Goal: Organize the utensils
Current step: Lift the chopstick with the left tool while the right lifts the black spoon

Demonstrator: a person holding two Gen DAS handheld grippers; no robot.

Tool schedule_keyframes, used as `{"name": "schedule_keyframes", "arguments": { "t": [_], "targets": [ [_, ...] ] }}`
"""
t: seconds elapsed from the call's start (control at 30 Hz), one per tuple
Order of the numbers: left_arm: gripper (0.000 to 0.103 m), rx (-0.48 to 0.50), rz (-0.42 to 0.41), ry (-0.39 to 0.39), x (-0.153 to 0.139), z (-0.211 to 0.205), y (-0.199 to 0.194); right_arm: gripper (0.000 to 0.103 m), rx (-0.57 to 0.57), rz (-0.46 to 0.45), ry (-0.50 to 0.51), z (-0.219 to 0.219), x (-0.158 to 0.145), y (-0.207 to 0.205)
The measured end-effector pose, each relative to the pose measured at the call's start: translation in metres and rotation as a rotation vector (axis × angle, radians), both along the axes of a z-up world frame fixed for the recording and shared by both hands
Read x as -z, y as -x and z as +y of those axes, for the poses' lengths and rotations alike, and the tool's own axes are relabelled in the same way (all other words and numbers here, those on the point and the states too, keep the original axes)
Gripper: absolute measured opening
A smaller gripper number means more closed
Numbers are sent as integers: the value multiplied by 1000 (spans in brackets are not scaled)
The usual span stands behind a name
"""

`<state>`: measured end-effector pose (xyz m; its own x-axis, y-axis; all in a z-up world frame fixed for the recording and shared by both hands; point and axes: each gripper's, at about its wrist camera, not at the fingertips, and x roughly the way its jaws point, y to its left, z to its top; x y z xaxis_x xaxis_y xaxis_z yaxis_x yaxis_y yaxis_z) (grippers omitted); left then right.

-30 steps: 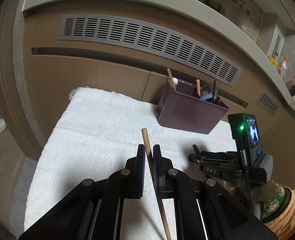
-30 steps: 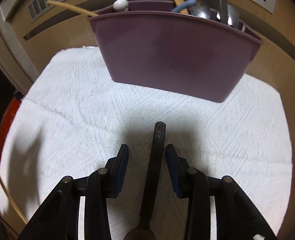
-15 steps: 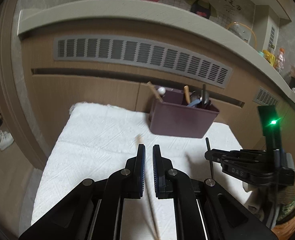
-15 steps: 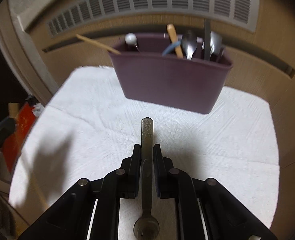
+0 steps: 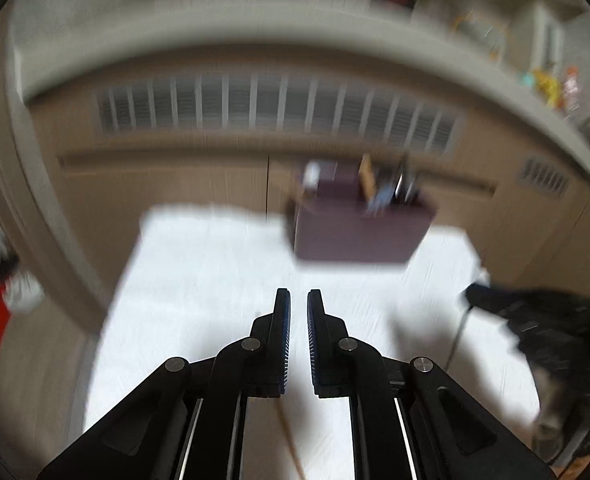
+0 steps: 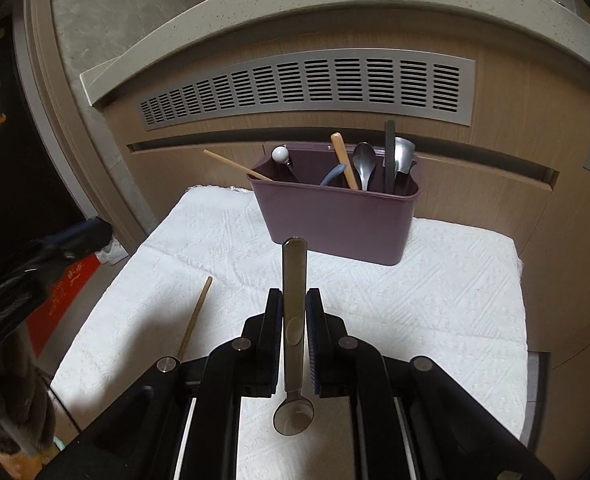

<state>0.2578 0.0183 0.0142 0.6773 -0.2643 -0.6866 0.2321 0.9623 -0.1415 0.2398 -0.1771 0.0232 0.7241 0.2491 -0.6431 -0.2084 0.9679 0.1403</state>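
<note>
My right gripper (image 6: 294, 296) is shut on the handle of a metal spoon (image 6: 293, 276). The spoon hangs above the white cloth (image 6: 435, 300) with its bowl towards me and its handle end towards the purple utensil holder (image 6: 335, 220). The holder stands at the cloth's far edge with several utensils in it. A wooden chopstick (image 6: 197, 312) lies on the cloth to the left. In the blurred left wrist view my left gripper (image 5: 298, 300) has a narrow gap and its jaws are opening, with nothing between the pads. The chopstick (image 5: 291, 440) shows only low down, behind them. The holder (image 5: 355, 236) is ahead and slightly right.
Behind the holder rises a wooden cabinet front with a grey vent grille (image 6: 307, 84) under a pale counter ledge (image 6: 335, 4). The cloth ends close on the left, where a red mat (image 6: 55, 292) and a white shoe (image 6: 111, 254) lie on the floor.
My right gripper shut on the spoon handle, lifted it off the cloth and drew back from the holder. The chopstick no longer stands between the left pads. The left gripper also pulled back and up.
</note>
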Motion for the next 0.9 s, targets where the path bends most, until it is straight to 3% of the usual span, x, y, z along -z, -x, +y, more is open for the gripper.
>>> {"name": "schedule_keyframes", "arguments": {
  "t": [0.1,0.23,0.3,0.37,0.57,0.67,0.7,0.8,0.9],
  "targets": [
    [14,-9,224,-31,36,-4,-45,11,-7,-9,8,-4,1,0],
    [14,-86,441,-81,81,-7,-90,11,-16,5,-3,-5,7,-8],
    [14,-108,469,-120,93,-9,-99,11,-20,11,-7,-4,9,-11],
    [14,-121,465,-169,99,-12,-104,11,-28,14,-6,-4,10,-13],
    [27,-112,442,-157,102,-21,-106,11,-35,30,13,-6,16,-18],
    [28,-99,392,-143,102,-21,-101,11,-29,36,3,-7,19,-18],
    [27,-92,366,-142,102,-20,-97,11,-28,36,-2,-7,19,-17],
    [7,-55,280,-112,101,-16,-74,11,-26,37,-15,-8,19,-14],
    [7,-22,198,-81,91,-13,-45,11,-21,29,4,-6,15,-8]
  ]
}}
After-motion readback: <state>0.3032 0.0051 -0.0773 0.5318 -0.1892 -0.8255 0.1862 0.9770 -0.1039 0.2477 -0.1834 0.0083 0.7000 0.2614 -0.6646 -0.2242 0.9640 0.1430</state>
